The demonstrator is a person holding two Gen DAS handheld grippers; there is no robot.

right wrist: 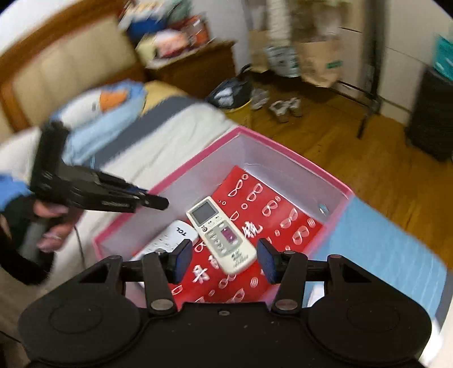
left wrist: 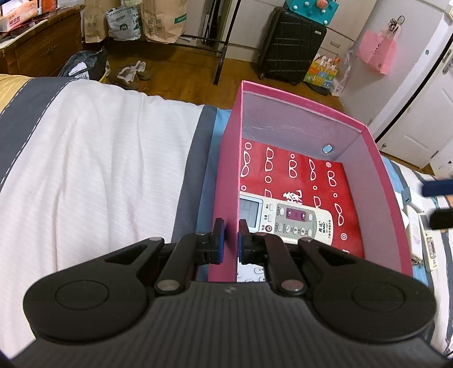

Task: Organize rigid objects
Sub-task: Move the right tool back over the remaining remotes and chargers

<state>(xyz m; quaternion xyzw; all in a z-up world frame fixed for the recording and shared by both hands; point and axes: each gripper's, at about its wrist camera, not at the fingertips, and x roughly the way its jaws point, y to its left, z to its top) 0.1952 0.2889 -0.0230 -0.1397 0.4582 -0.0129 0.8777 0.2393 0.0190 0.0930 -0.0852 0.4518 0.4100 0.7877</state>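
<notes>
A pink box (left wrist: 305, 106) with a red patterned floor stands on the bed; it also shows in the right wrist view (right wrist: 283, 150). Inside lie a white air-conditioner remote (right wrist: 220, 235) and a white TCL remote (right wrist: 170, 240). The air-conditioner remote shows in the left wrist view too (left wrist: 291, 220). My left gripper (left wrist: 231, 240) is shut on the box's left wall (left wrist: 229, 169). My right gripper (right wrist: 223, 260) is open and empty above the box's near end. Another white remote (left wrist: 429, 243) lies on the bed right of the box.
The white and grey bedspread (left wrist: 99, 169) lies left of the box. A blue cloth (right wrist: 382, 254) lies under the box. A black suitcase (left wrist: 291, 45), shoes (left wrist: 133, 73) and paper bags (left wrist: 161, 19) stand on the wooden floor beyond the bed. A headboard and pillows (right wrist: 99, 113) are at the far left.
</notes>
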